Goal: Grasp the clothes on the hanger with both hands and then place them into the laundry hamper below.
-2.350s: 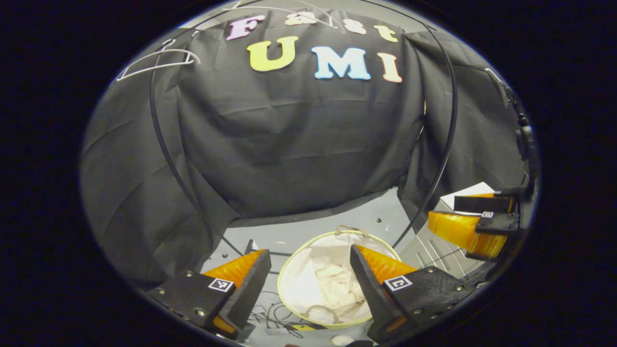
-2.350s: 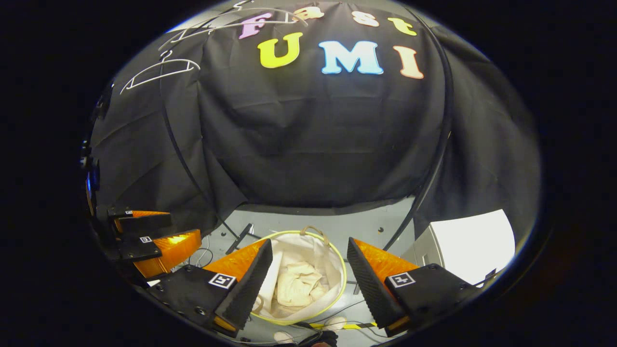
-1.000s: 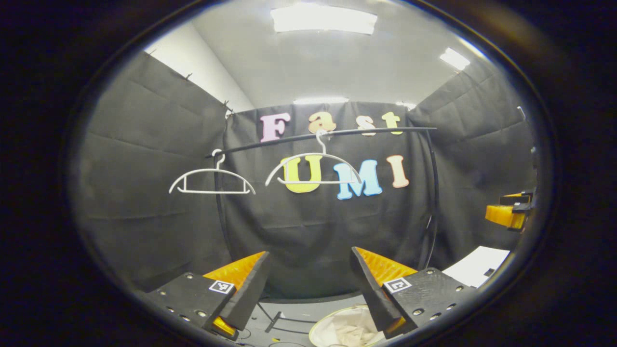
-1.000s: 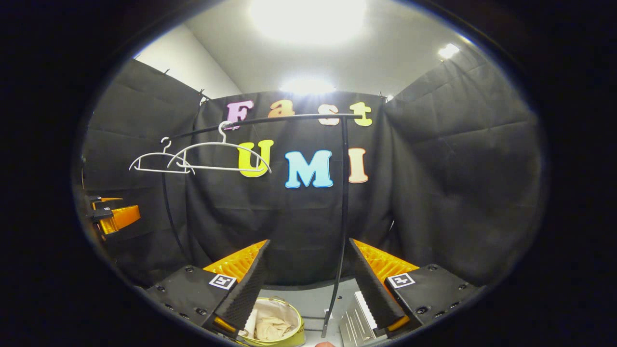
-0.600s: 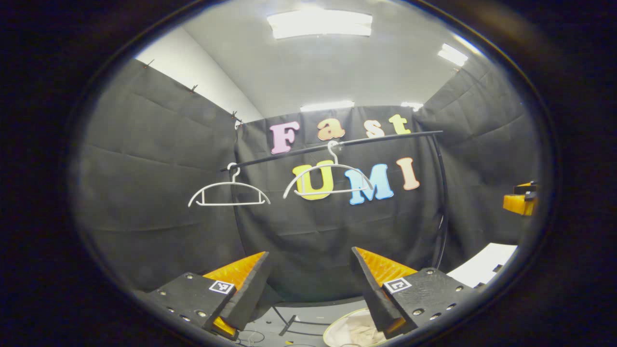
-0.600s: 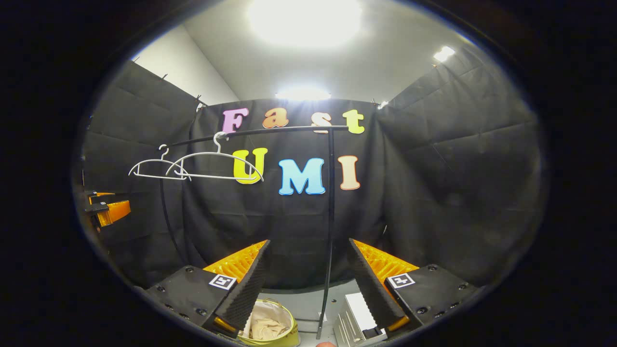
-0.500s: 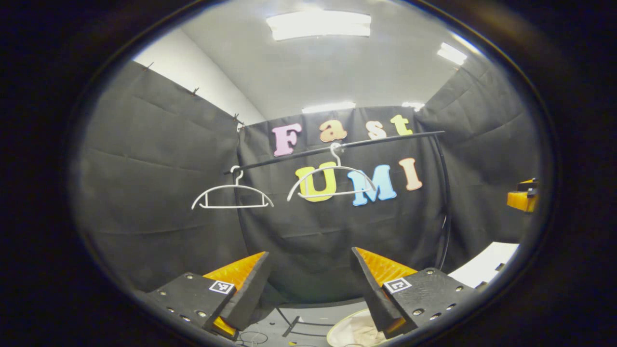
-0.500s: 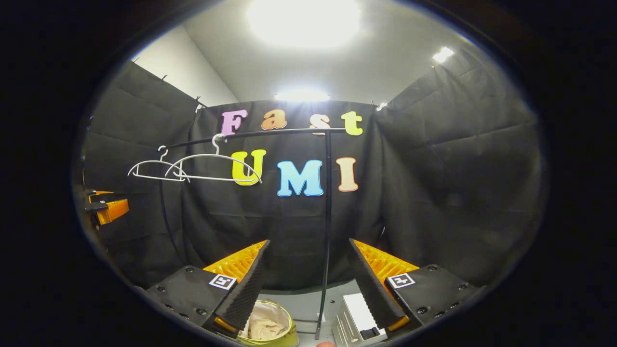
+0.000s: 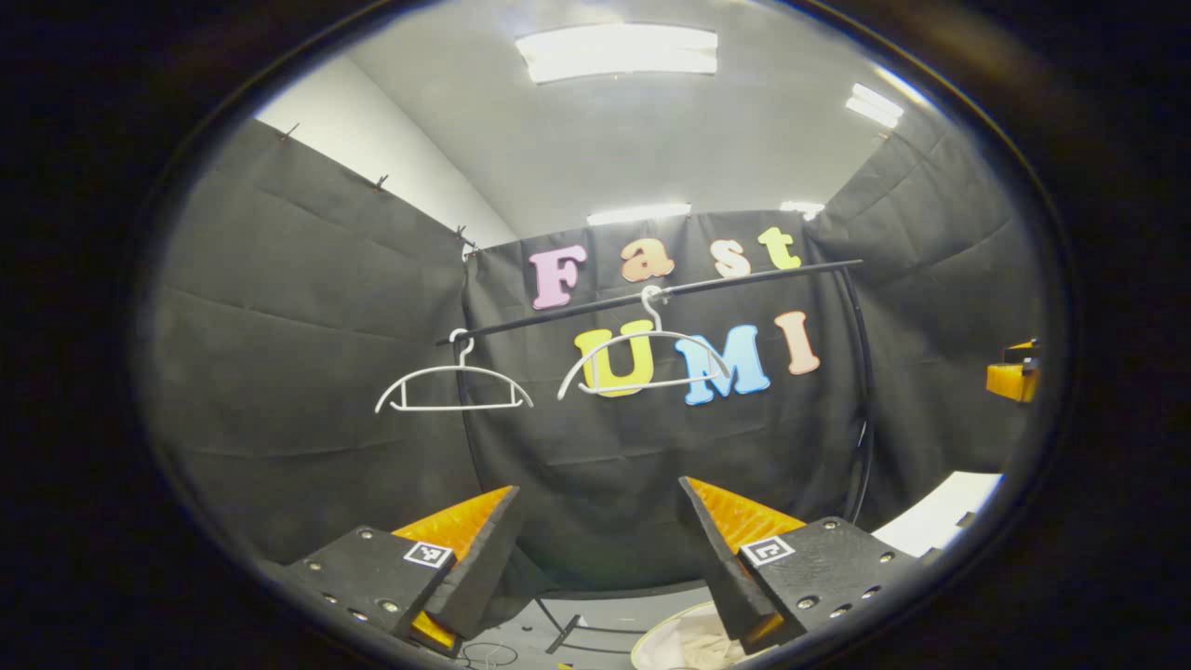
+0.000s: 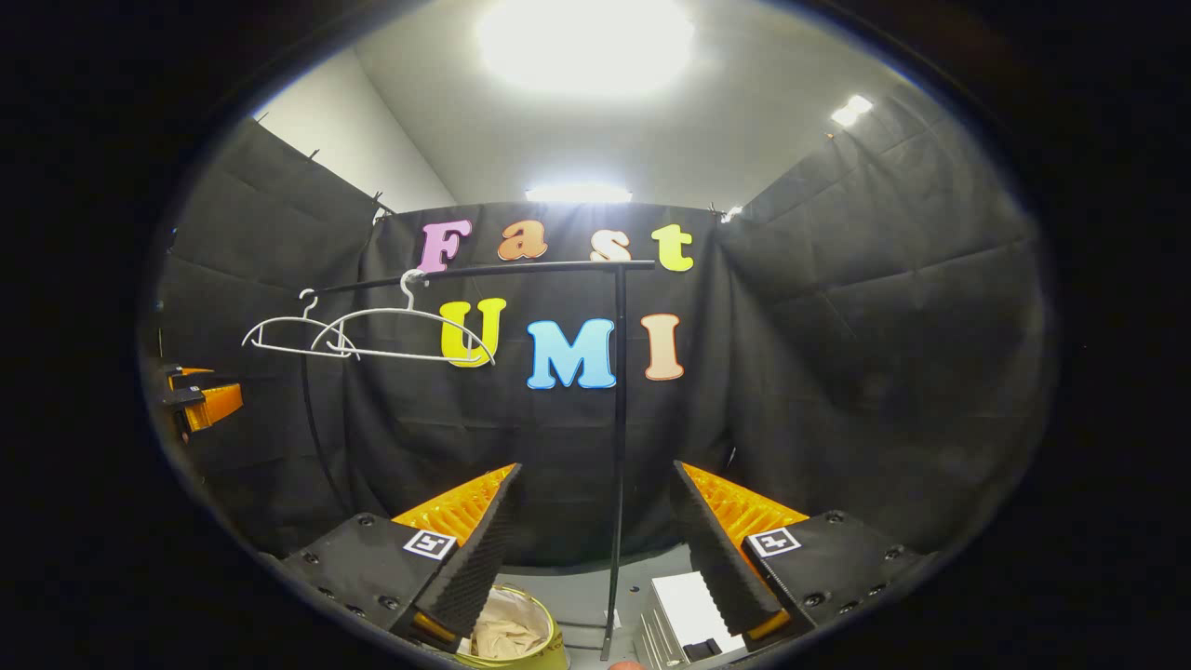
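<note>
While both hangers (image 9: 454,386) hang bare on the rail (image 9: 651,293) at mid frame, the left gripper (image 9: 595,549) and right gripper (image 10: 591,544) stand with fingers apart, holding nothing; the clothes (image 10: 502,635) lie in the laundry hamper (image 10: 544,656) at the bottom edge.

Bright ceiling lights (image 10: 586,42) glare overhead; edges bulge, dim.

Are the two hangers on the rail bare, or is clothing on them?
Bare. Both hangers hang from the rail as empty outlines, and pale cloth lies in the hamper below.
</note>
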The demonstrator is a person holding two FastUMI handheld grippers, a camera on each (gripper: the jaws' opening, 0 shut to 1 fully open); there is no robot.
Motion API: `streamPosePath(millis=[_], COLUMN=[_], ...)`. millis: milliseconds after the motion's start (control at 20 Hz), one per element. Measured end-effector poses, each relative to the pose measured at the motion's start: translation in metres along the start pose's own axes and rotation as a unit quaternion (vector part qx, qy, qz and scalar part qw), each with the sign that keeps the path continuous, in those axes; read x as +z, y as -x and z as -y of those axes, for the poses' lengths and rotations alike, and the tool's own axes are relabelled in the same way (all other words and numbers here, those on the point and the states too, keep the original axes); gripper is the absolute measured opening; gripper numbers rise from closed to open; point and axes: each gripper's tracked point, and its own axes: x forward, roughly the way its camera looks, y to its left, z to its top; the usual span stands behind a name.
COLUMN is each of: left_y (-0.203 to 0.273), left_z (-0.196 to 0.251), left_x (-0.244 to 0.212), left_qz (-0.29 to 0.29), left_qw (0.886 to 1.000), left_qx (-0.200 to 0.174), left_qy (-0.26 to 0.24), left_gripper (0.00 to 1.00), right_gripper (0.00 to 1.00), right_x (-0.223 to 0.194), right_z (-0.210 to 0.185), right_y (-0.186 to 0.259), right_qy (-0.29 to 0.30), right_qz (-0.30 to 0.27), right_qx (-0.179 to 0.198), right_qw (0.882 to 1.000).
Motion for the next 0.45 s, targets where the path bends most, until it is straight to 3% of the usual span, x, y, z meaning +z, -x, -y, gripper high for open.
streamPosePath(millis=[50, 150, 200, 300, 350, 450], left_y=[0.0004, -0.0002, -0.0007, -0.002, -0.0032, -0.0057], left_z=[-0.001, -0.0036, -0.0056, -0.0066, -0.0058, -0.0005], left_x=[-0.0014, -0.0014, 0.0007, 0.004, 0.0045, 0.0053], left_qz=[0.0, 0.001, 0.002, 0.007, 0.008, 0.009], left_qw=[1.0, 1.0, 1.0, 1.0, 1.0, 1.0], left_qx=[0.002, 0.005, 0.007, 0.009, 0.009, 0.007], left_qy=[0.002, 0.0, -0.001, -0.003, -0.005, -0.009], left_gripper=[0.97, 0.97, 0.97, 0.97, 0.97, 0.97], right_gripper=[0.98, 0.98, 0.93, 1.0, 0.93, 0.93], right_x=[0.0021, 0.0081, 0.0091, 0.0081, 0.0081, 0.0076], right_z=[-0.0004, -0.0023, -0.0041, -0.007, -0.0083, -0.0094], right_y=[-0.002, -0.0036, -0.004, -0.0069, -0.0079, -0.0106], right_qy=[-0.001, -0.002, 0.0, 0.004, 0.005, 0.007], right_qz=[0.002, 0.011, 0.014, 0.016, 0.016, 0.016], right_qx=[0.001, 0.003, 0.005, 0.009, 0.01, 0.013], right_qw=[1.0, 1.0, 1.0, 1.0, 1.0, 1.0])
